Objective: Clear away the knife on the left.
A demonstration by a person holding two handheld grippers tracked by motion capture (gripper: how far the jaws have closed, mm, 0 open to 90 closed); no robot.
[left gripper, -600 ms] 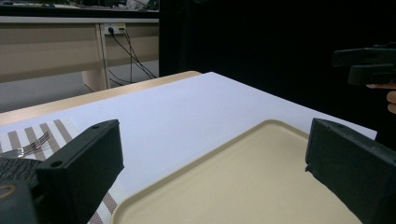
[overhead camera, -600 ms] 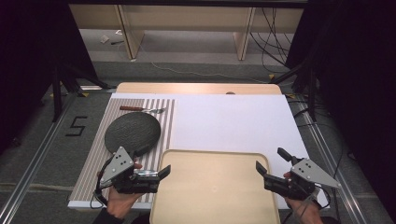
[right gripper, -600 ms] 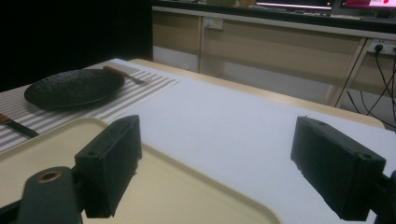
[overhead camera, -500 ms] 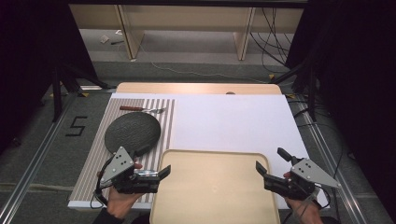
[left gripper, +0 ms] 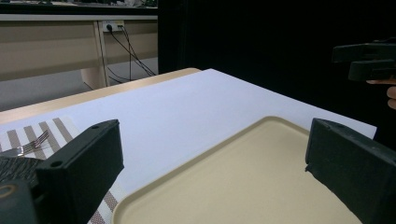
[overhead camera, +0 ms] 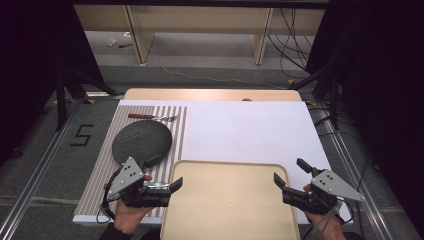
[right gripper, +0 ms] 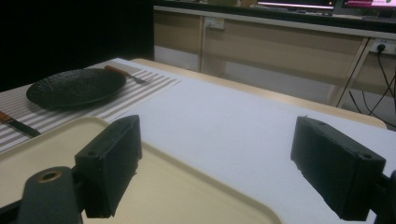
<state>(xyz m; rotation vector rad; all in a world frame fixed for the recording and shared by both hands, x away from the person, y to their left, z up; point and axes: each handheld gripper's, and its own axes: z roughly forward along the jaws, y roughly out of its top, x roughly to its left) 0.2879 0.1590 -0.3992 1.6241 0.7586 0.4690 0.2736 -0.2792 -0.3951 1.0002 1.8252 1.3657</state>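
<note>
A large beige tray [overhead camera: 230,200] lies at the near edge of the table. My left gripper [overhead camera: 173,186] hovers open at the tray's left rim. In the left gripper view, the left gripper [left gripper: 215,158] has its jaws wide apart over the tray's corner [left gripper: 243,186]. My right gripper [overhead camera: 289,173] is open at the tray's right rim. The right gripper [right gripper: 219,158] spans the tray's edge [right gripper: 140,186] and the white sheet [right gripper: 243,116]. Neither gripper holds anything.
A dark round plate [overhead camera: 142,141] rests on a striped placemat [overhead camera: 100,175] left of the tray, with a fork [overhead camera: 152,117] beyond it. A knife [right gripper: 14,122] lies beside the plate. The white sheet [overhead camera: 250,130] covers the table's middle and right. Dark stands and cables surround the table.
</note>
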